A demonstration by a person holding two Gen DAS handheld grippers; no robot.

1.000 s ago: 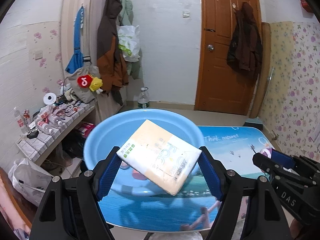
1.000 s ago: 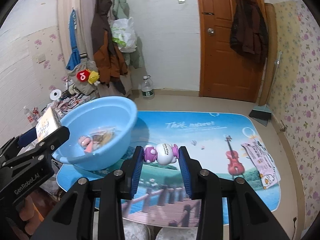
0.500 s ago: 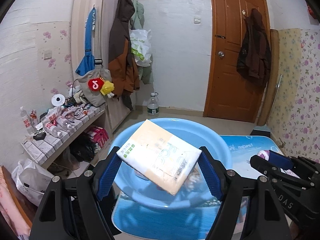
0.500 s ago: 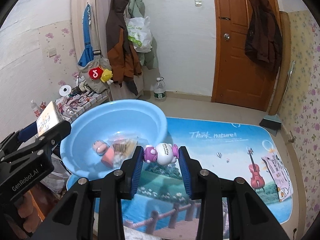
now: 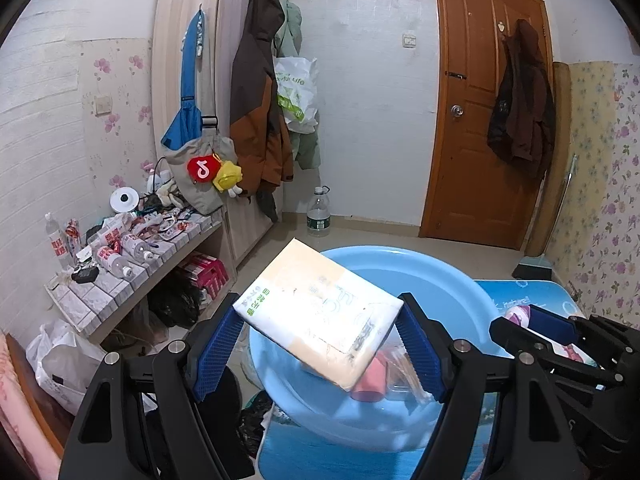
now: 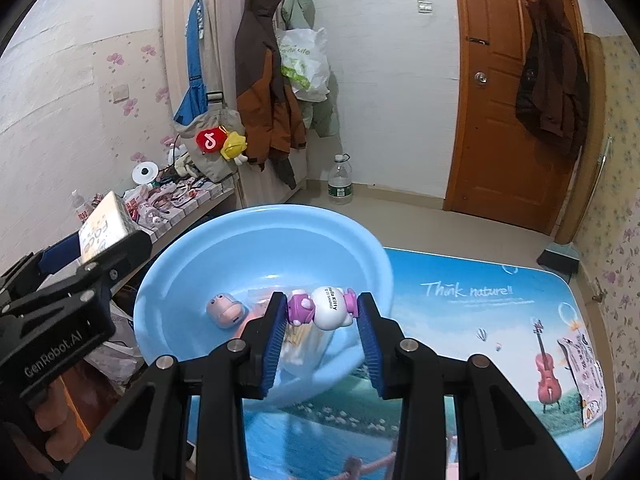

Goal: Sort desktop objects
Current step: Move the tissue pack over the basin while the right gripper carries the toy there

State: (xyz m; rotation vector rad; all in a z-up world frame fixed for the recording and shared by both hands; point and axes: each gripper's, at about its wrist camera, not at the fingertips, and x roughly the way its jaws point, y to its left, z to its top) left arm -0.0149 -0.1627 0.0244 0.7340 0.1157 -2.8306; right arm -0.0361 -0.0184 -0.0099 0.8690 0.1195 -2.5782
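- At the far left a tiled shelf (image 5: 132,276) against the wall carries bottles and small packets, with a grey bag (image 5: 196,168) and a brown jacket (image 5: 256,92) hanging above it
- The left gripper (image 5: 320,332) clamps a tissue pack (image 5: 320,316) between its blue pads (image 5: 218,346), the pack tilted with its green-printed end toward the left pad
- In the right wrist view the same pack (image 6: 105,222) sits at the left edge, held up beside the outer left side of the blue basin (image 6: 192,264), not over its hollow
- The basin stands on the left end of the table (image 6: 480,320), whose top shows a printed landscape; part of its rim reaches past the table's left edge
- Inside the basin lie a small pink toy (image 6: 225,310) and a clear wrapped packet (image 6: 300,340), touching or nearly so
- The right gripper (image 6: 322,322) pinches a white and purple Hello Kitty figure (image 6: 324,307) sideways between its pads, held above the near right part of the basin
- In the left wrist view this gripper (image 5: 532,320) shows at the right edge, the figure only partly seen
- Far right on the table a flat printed packet (image 6: 582,372) lies near the edge, well apart from the basin
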